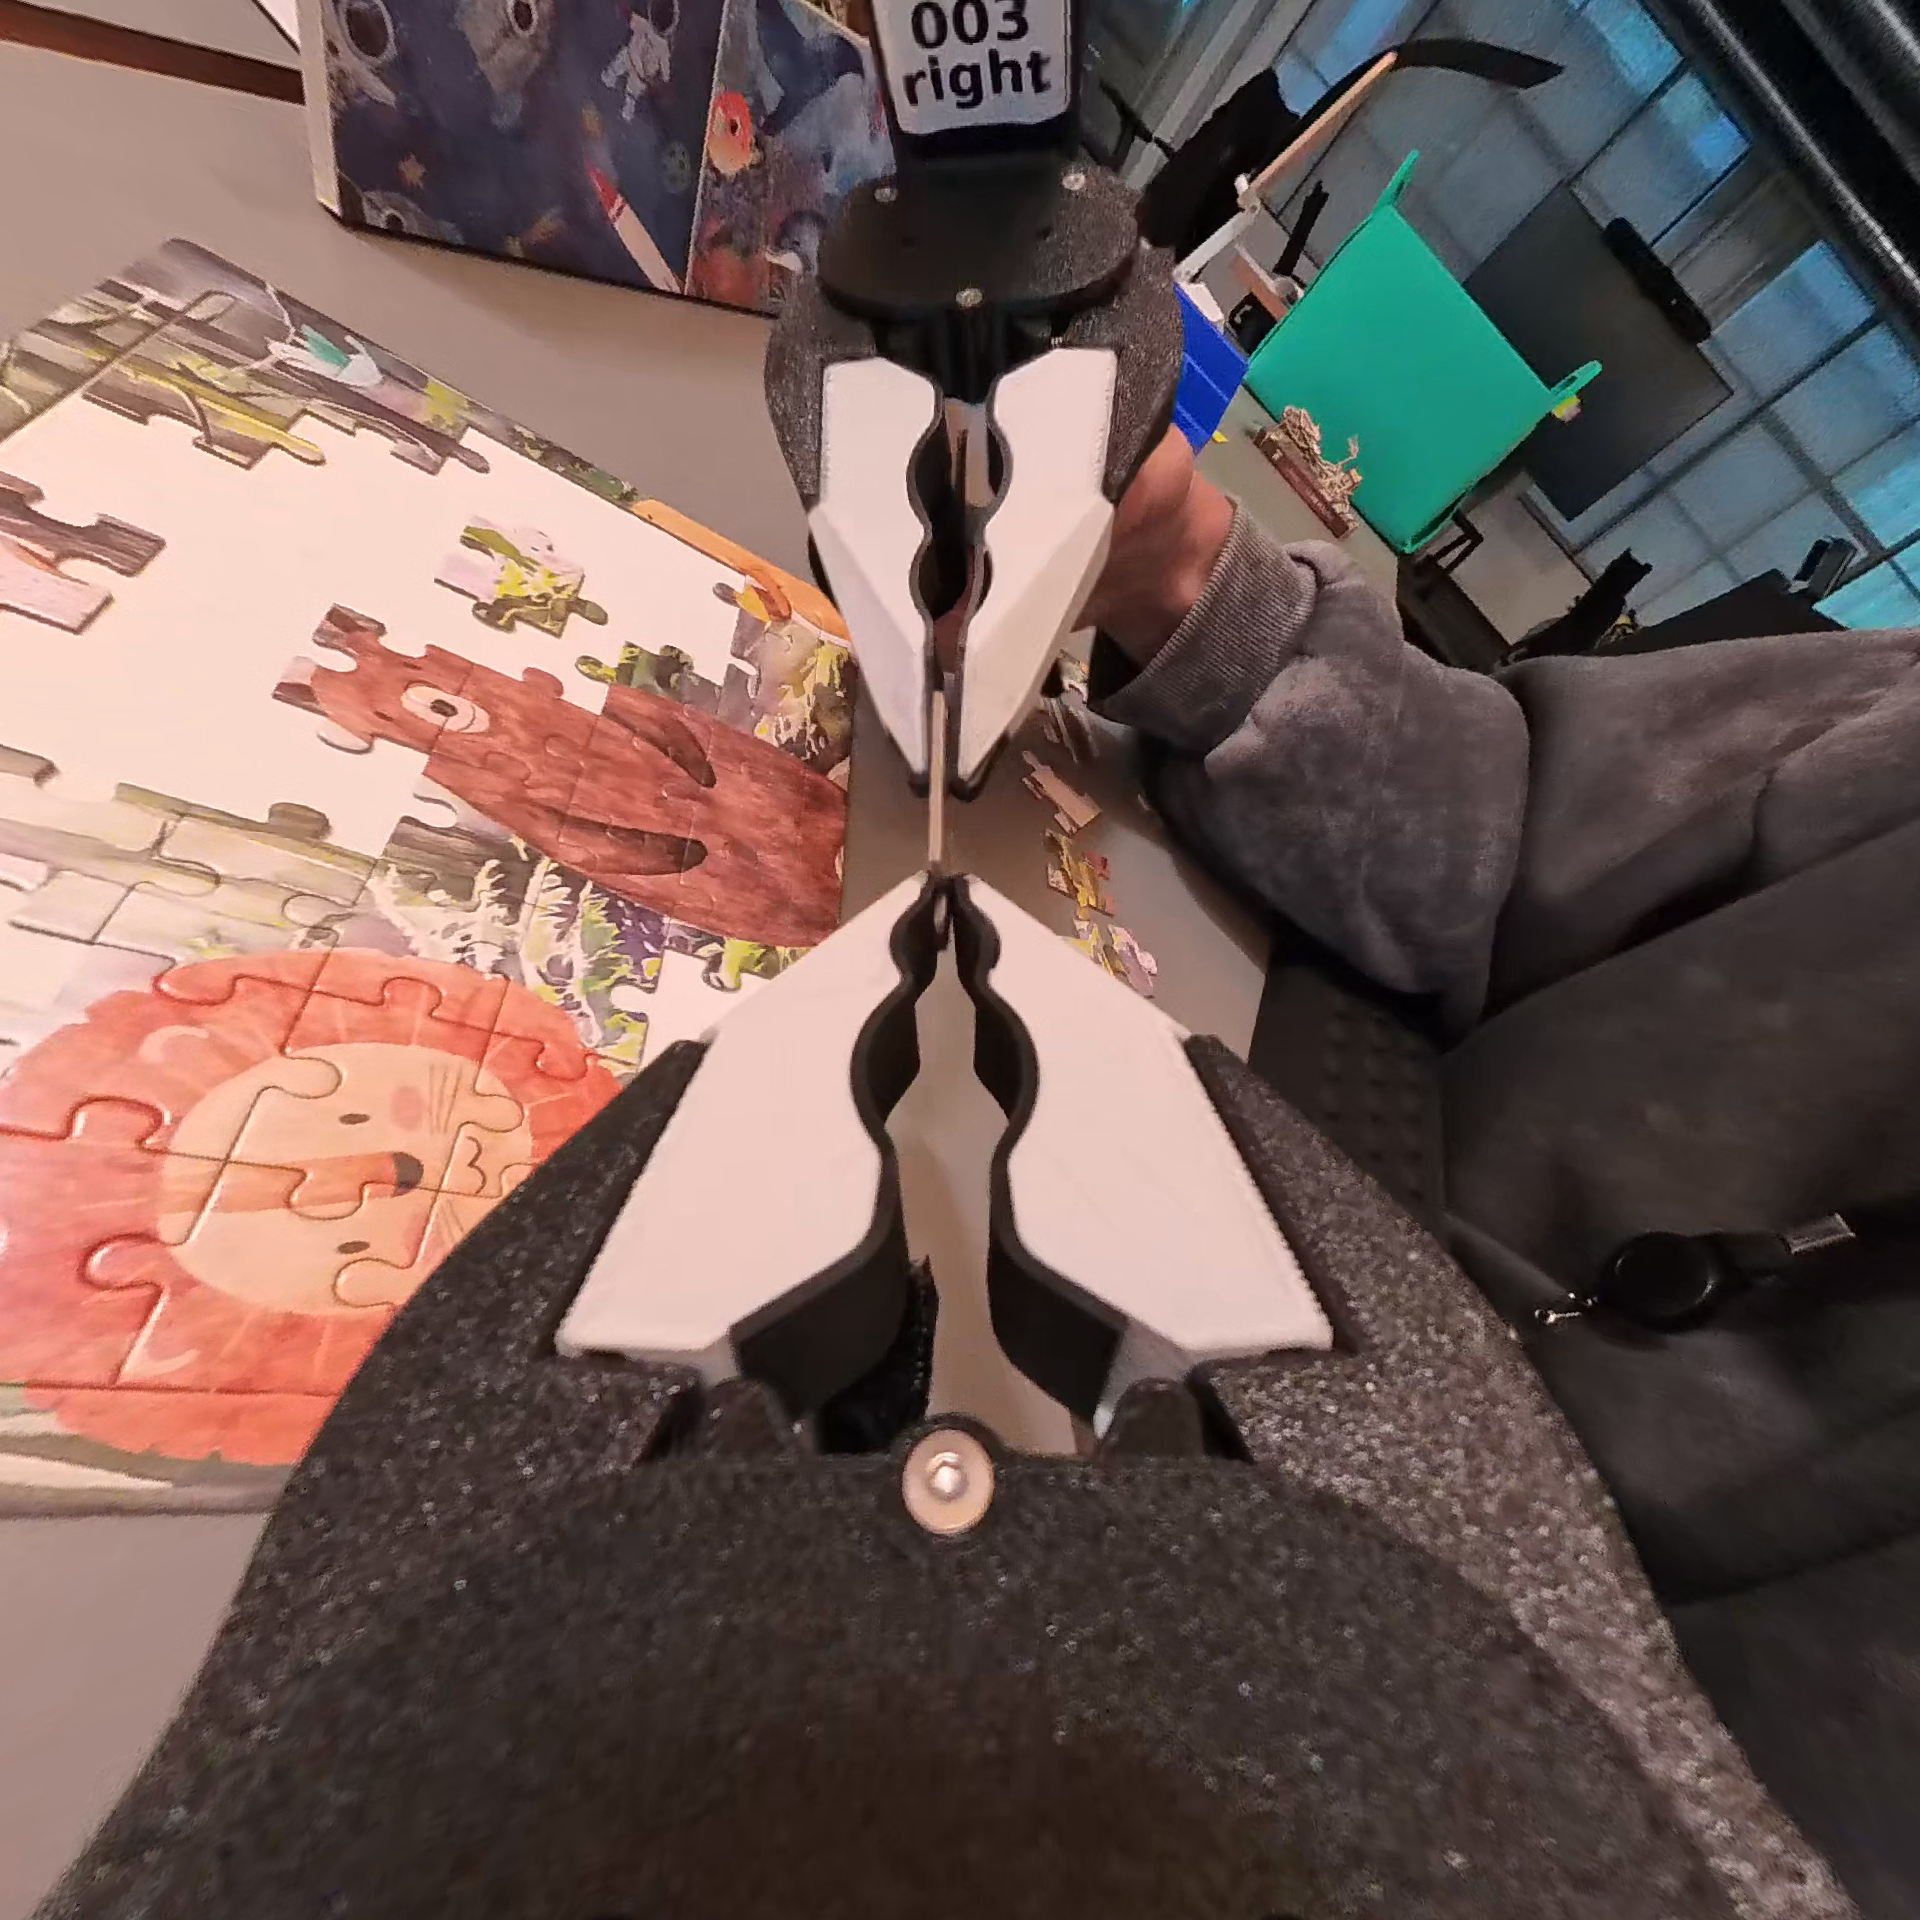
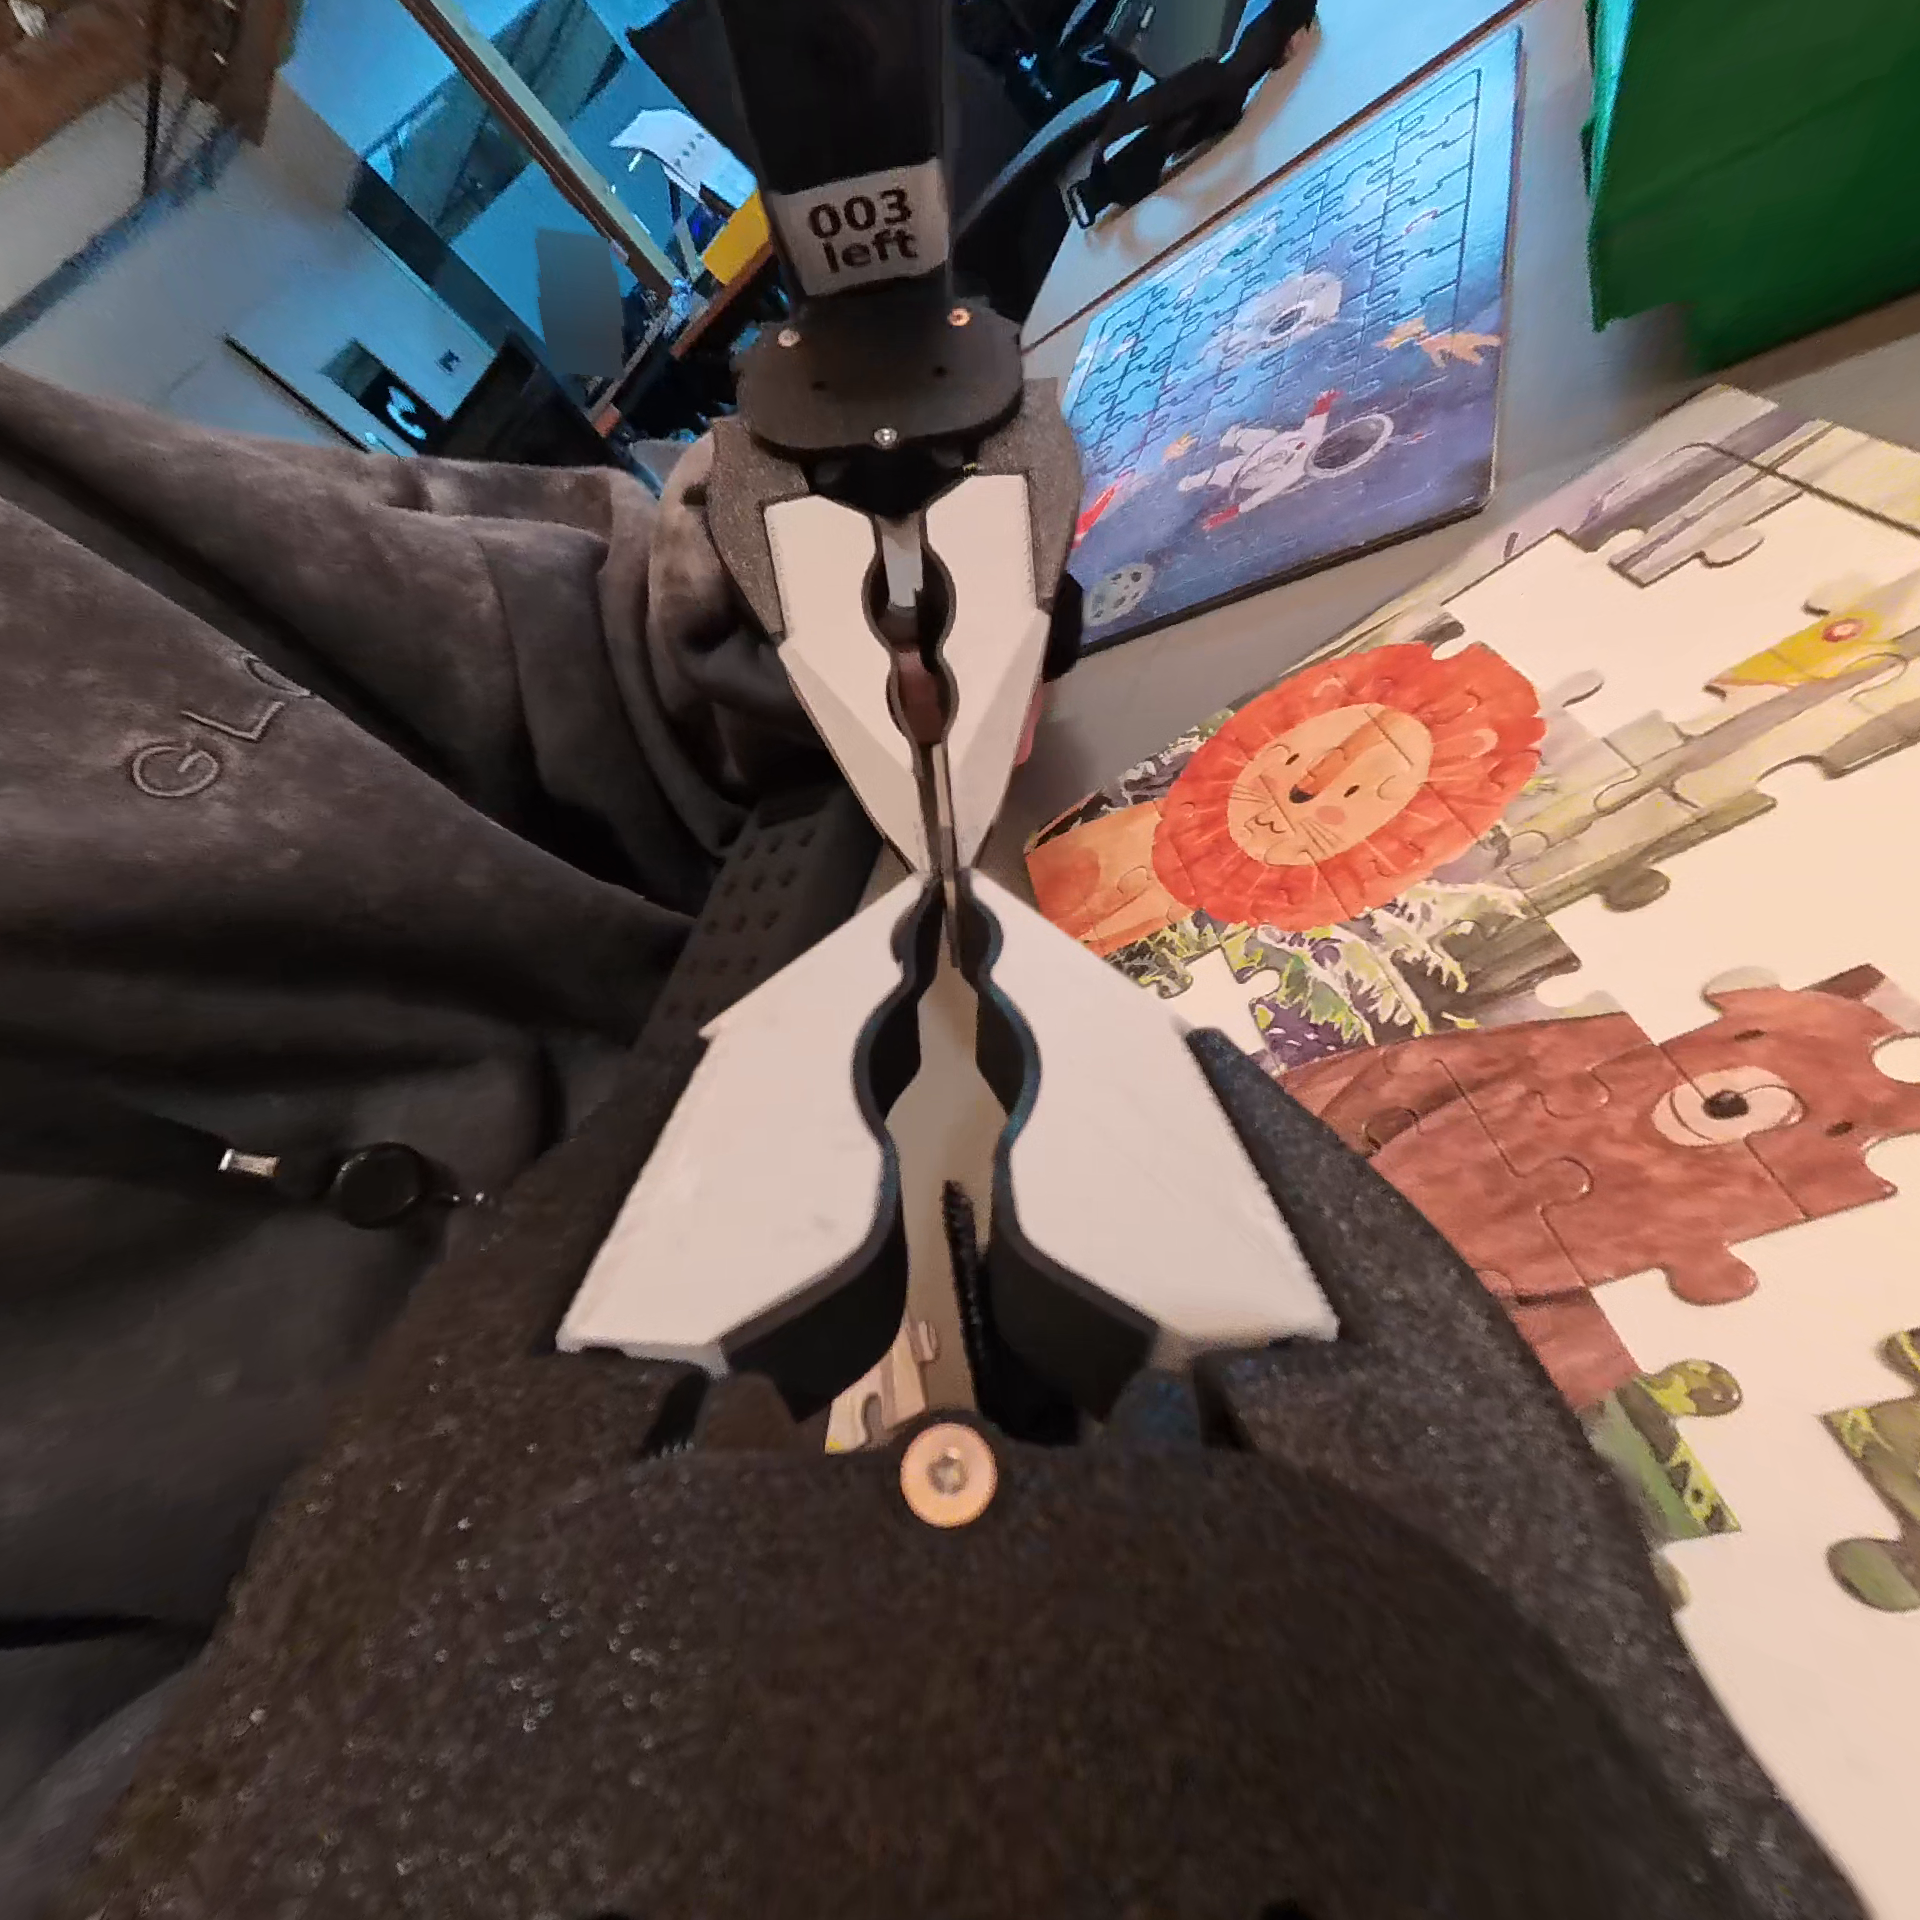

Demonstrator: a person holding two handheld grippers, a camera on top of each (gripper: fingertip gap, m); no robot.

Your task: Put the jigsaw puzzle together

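A: Left gripper, left wrist view: white fingers with black pads pressed together at centre frame, tips pinching the near edge of a thin puzzle piece seen edge-on.

B: Opposite item?

A: Right gripper, entering from 12 o'clock, tip to tip with the left one; its jaws are closed on the far edge of the same piece. A hand in a grey sleeve sits behind it at 2 o'clock.

B: Puzzle location?

A: Jigsaw puzzle flat on the grey table, 9 o'clock side. Part assembled: orange lion at 8 o'clock, brown bear just above it, white gaps around both. Loose pieces lie on the table at 3 o'clock of the fingertips. Space-themed box at 11 o'clock; green bag at 2 o'clock.

B: Right wrist view?

A: Right gripper: fingers closed, nipping the piece at centre. Left gripper comes from 12 o'clock, also clamped on it. Puzzle occupies 3 o'clock: lion, bear below it. Finished astronaut puzzle at 1 o'clock. Grey garment fills 9 o'clock, with a black badge reel on it.
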